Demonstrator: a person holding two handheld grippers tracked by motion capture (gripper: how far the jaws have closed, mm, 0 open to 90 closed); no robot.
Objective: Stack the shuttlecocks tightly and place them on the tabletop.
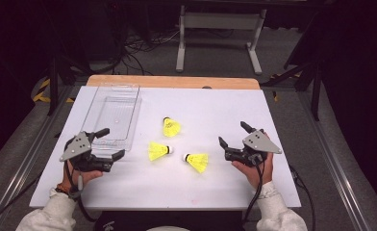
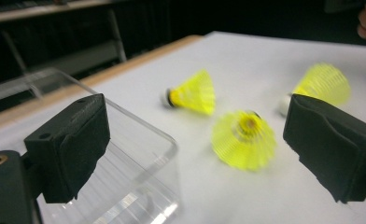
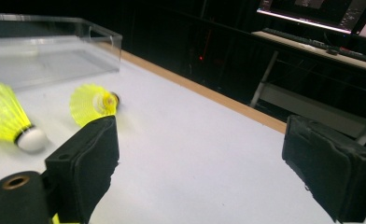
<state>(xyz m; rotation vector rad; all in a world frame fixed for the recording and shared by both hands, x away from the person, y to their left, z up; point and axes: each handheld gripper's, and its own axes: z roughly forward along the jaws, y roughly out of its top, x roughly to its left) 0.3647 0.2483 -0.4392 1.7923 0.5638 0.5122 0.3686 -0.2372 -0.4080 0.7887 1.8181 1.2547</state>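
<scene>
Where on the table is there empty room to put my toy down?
The widest bare patch is the far right of the table, beyond the right gripper. The near edge between the two hands is bare too. It is crowded in the middle, where three shuttlecocks lie, and on the left by the clear box and left gripper.

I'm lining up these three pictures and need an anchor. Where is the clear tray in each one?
High view: tray at upper left of the white table, lengthwise away from the person.
Left gripper view: tray at lower left, one rounded corner close up.
Right gripper view: tray at top left, beyond two shuttlecocks.
Shared landmark: the wooden edge of the table, just past the tray in all three.
</scene>
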